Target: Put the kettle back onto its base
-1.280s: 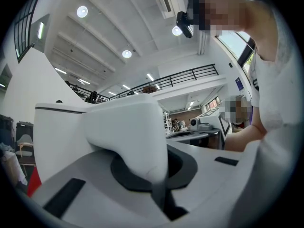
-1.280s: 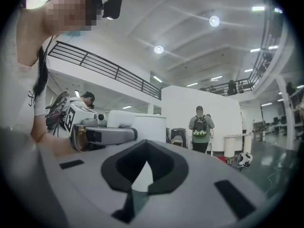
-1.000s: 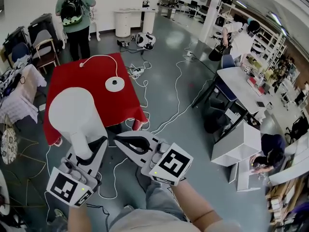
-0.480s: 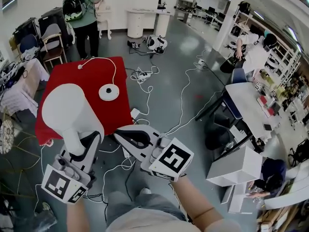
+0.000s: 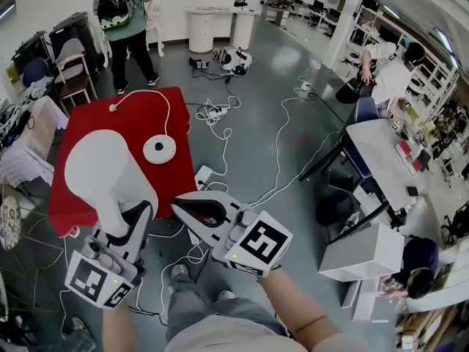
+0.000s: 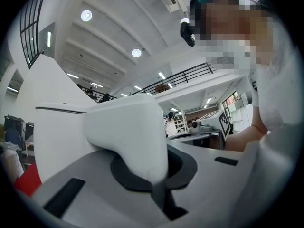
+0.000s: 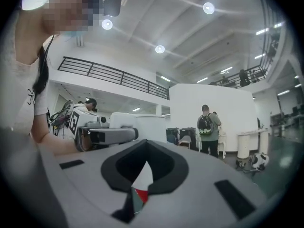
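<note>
Left tongs [image 5: 130, 222] clamp the kettle [image 5: 102, 174] handle; right tongs [image 5: 183, 210] are together and empty. The base [image 5: 159, 150] sits unobstructed on the red surface [image 5: 95, 116], with cables [image 5: 212, 112] beside its edge.

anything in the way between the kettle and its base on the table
Nothing visible does. The kettle, held in the left gripper, is over the near part of the red table; the base sits bare beyond it, only its own cord running off behind.

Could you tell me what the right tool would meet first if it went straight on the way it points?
Most likely the white kettle, held by its handle in the left tool: it sits straight beyond the right tool's closed tips. Depth is hard to judge.
</note>
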### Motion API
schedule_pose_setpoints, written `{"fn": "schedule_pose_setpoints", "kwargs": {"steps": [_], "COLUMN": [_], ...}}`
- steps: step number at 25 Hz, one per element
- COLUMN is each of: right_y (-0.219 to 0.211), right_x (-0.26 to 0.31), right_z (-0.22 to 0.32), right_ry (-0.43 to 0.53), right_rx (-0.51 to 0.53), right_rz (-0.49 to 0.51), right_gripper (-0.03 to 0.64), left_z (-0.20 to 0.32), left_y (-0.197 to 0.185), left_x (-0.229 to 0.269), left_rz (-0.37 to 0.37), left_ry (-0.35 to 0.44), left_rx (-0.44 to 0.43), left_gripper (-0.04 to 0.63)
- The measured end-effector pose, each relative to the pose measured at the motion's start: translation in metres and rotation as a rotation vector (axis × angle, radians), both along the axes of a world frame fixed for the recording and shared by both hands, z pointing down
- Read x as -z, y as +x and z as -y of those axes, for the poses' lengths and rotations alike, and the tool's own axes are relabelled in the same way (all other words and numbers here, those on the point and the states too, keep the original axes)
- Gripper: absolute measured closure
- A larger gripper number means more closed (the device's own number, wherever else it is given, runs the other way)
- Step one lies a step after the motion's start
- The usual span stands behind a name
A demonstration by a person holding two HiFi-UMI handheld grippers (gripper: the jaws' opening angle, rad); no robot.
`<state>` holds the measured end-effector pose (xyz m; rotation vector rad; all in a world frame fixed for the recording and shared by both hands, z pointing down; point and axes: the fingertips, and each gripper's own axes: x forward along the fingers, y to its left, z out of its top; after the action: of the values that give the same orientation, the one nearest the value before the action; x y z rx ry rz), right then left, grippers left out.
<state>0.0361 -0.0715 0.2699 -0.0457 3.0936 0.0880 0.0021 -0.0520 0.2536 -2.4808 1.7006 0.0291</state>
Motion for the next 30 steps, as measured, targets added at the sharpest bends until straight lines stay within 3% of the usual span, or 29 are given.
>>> {"fn": "schedule_pose_setpoints", "kwargs": {"steps": [9,18,30], "right_y": [-0.072,-0.148,-0.175], "right_x": [-0.004,-0.017,-0.054], "right_z": [0.060,0.118,0.165], "right_ry": [-0.013,-0.030,-0.059], "right_rx": [-0.098,-0.257,-0.422], "right_rz": [0.010,0.022,-0.029], "right_gripper": [0.611,0.609,0.610], "left_z": [0.070,0.137,0.206], "left_y": [-0.071,-0.144,-0.167], "left_x": [-0.016,-0.047,-0.099], "left_rz": [-0.006,0.000,-0.021], "left_ry": [-0.024,-0.055,-0.078], "left_rx": [-0.132,-0.317,-0.511], "left_gripper": [0.589,0.589,0.589]}}
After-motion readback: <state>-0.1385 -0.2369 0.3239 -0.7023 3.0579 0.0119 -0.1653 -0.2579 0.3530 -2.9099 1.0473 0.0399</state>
